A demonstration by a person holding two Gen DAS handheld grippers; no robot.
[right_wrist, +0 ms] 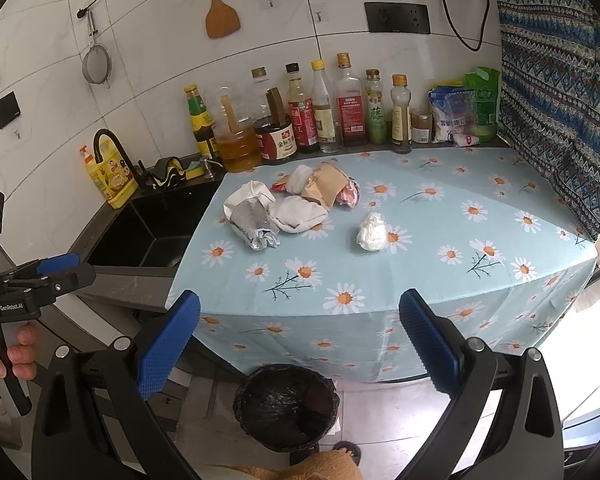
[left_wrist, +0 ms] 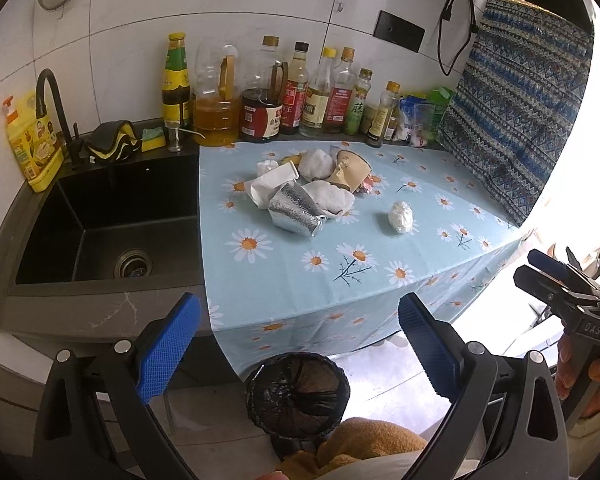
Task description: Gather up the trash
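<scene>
Hovering both tools, left tool (left_wrist: 300, 344) and right tool (right_wrist: 300, 340), spread wide and empty, we are only starting: trash pile (right_wrist: 288, 208) and stray wad (right_wrist: 373, 231) are sitting on the bench (right_wrist: 440, 280), bin (right_wrist: 286, 406) waiting below.

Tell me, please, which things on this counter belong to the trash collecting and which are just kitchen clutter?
For the job:
- trash pile
- foil bag
- brown paper cup
- lone white paper wad
- black-lined bin

Just lying about:
- sauce and oil bottles
- yellow detergent bottle
- sponge
- sink
- wooden spatula
</scene>
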